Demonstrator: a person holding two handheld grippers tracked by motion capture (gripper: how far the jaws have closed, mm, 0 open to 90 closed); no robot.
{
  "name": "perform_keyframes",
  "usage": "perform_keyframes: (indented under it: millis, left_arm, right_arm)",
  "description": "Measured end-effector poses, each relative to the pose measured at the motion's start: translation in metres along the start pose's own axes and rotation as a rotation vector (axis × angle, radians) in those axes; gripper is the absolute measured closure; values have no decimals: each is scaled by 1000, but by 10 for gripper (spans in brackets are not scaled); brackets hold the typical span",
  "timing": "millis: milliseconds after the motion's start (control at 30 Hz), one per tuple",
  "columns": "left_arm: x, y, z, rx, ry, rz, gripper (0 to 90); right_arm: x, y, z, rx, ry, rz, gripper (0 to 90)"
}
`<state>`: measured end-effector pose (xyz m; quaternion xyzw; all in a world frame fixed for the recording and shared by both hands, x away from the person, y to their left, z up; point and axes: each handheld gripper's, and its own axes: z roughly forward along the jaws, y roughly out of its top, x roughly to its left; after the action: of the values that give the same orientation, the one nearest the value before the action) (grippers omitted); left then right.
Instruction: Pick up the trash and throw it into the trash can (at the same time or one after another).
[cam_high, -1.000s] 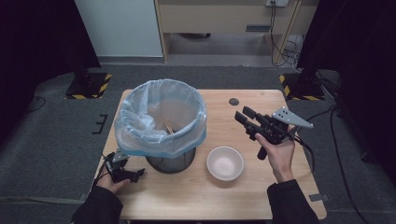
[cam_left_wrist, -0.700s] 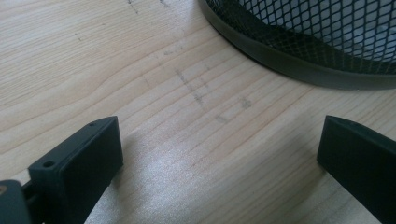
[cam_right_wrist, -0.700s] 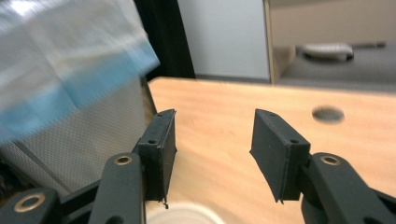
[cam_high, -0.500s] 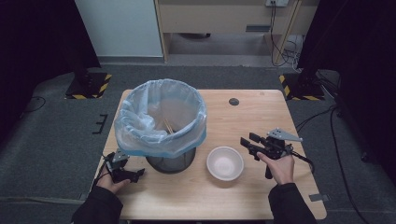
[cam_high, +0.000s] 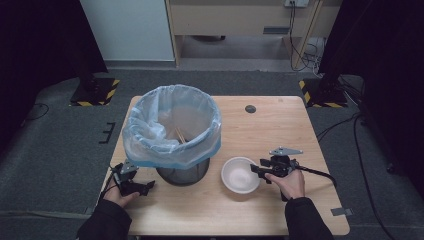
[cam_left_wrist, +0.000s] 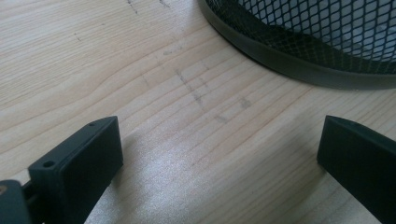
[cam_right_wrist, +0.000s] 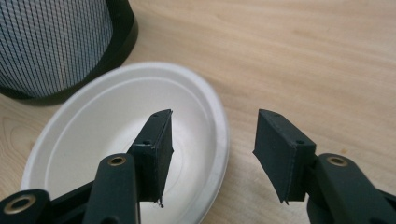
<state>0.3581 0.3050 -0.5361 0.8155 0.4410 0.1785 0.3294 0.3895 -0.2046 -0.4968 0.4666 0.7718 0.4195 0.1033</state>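
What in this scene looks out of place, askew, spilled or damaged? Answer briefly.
Nothing stands out. The lined mesh bin stands upright on the table, the white bowl sits upright and empty beside it, nothing is spilled, and the right gripper straddles the bowl's rim with open jaws.

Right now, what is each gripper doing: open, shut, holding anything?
Left gripper: open, empty, over bare table beside the mesh bin.
Right gripper: open, jaws straddling the white bowl's rim, not yet pressing it.
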Motion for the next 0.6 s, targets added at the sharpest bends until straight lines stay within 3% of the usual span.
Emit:
perform_keyframes:
  millis: [267, 600]
  left_arm:
    - [0, 0, 0, 0, 0, 0, 0]
    - [0, 0, 0, 0, 0, 0, 0]
  right_arm:
    - [0, -5, 8, 84, 3, 12, 535]
    - [1, -6, 9, 142, -1, 37, 769]
